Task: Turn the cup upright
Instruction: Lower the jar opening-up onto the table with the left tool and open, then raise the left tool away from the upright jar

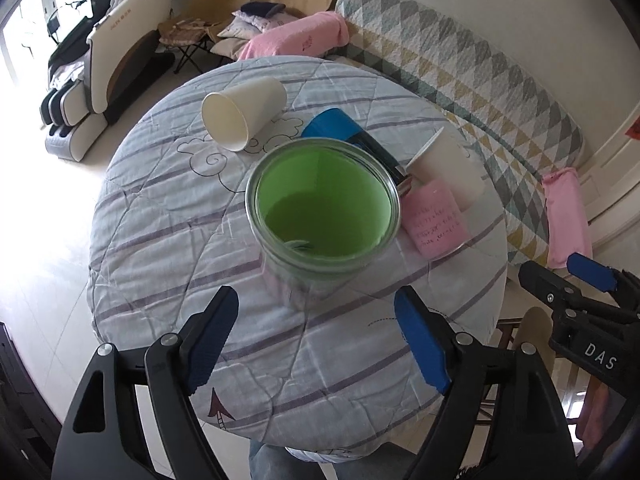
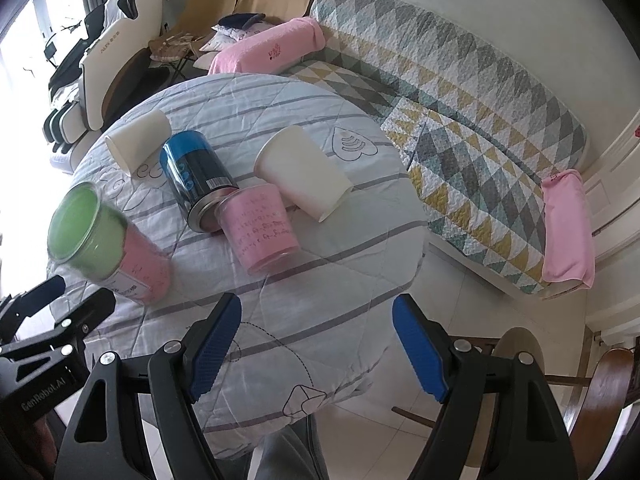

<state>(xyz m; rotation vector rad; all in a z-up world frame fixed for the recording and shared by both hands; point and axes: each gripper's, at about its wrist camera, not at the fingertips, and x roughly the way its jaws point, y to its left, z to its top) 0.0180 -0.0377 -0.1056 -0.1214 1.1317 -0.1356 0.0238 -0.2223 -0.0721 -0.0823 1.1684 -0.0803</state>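
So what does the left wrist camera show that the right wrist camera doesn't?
Only the left wrist view looks straight down into the open mouth of the clear green-lined cup, and into the far white paper cup.

Only the right wrist view shows the green cup's side with its pink lower half, and the barcode on the blue metal can.

Both show the quilted round table, the pink plastic cup, the nearer white paper cup, and both hand-held grippers open: left hand-held gripper, right hand-held gripper.

Round table covered by striped quilted cloth. Lying on it: two white paper cups, blue can, pink cup. Green-pink cup seen tilted.
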